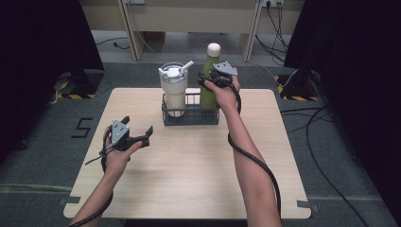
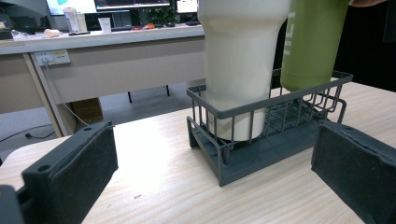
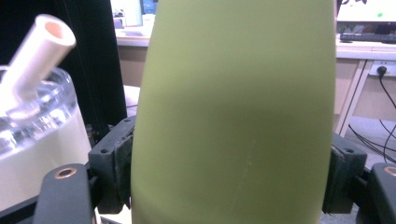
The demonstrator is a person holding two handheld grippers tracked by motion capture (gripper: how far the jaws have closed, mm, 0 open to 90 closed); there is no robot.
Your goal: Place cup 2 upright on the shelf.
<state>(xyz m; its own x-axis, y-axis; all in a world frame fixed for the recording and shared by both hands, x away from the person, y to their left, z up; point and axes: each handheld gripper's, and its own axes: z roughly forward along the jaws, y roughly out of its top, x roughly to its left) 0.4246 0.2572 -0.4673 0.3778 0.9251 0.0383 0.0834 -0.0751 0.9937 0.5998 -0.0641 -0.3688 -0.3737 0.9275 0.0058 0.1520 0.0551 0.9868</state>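
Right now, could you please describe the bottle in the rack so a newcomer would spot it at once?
On the far middle of the wooden table stands a dark wire rack. Its right half holds the green bottle, gripped by the right claw. Unlike the cream tumbler with a straw beside it, it is slim, olive green and white-capped.

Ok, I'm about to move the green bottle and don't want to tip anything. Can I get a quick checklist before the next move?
1. Right tool closed on the green bottle: ok, a pad sits against each side of it in the right gripper view.
2. Bottle upright: ok.
3. Bottle base seated on the wire basket floor: cannot tell; in the left gripper view it looks near rim height.
4. White tumbler standing in the basket, apart from the bottle: ok, though the gap is narrow.
5. Left tool clear of the basket: ok, open above the table, holding nothing.
6. Tumbler straw clear of the right tool: ok, but close.
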